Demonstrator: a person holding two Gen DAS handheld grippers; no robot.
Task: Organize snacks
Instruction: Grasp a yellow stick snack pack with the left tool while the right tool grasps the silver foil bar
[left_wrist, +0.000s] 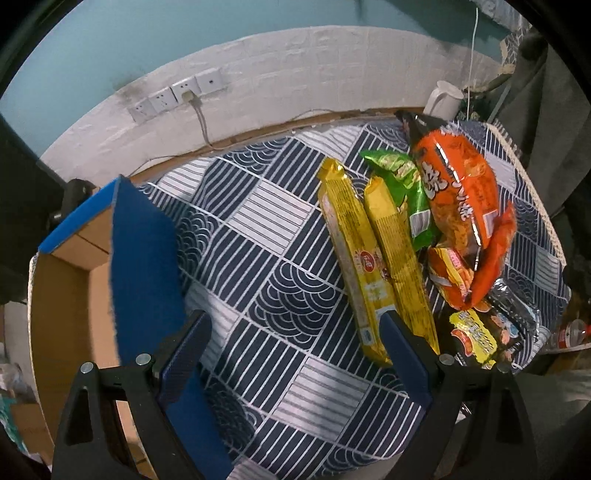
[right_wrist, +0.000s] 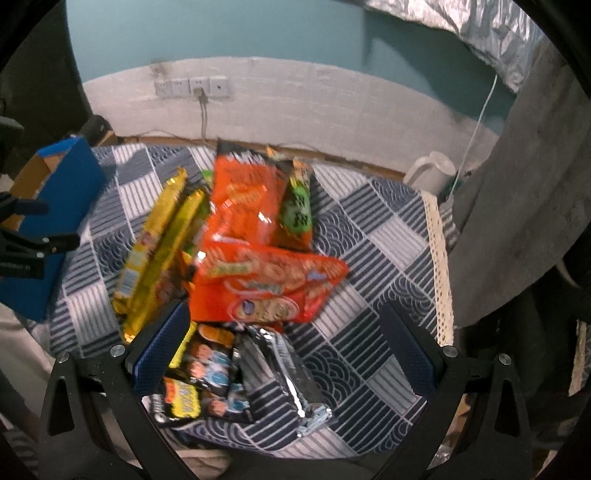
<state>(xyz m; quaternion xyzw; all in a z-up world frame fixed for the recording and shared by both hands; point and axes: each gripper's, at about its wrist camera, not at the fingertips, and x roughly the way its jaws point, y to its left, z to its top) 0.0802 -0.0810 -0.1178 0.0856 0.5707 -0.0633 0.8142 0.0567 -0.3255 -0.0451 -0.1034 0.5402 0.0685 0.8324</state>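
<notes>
Spread wide and holding nothing, the left gripper (left_wrist: 295, 343) hangs over the blue patterned tablecloth (left_wrist: 258, 229). Two long yellow packets (left_wrist: 369, 240) lie side by side toward one o'clock, the nearer end just beside the right-hand finger. An orange bag (left_wrist: 458, 192) and a green bag (left_wrist: 402, 181) sit past them at two o'clock. At nine o'clock stands a cardboard box (left_wrist: 66, 295) (its flap faced in blue).

Equally parted and empty, the right gripper (right_wrist: 284, 343) hovers over a dark cartoon-printed packet (right_wrist: 207, 376) and a silver packet (right_wrist: 284, 369). An orange snack bag (right_wrist: 269, 284) lies at twelve o'clock.
</notes>
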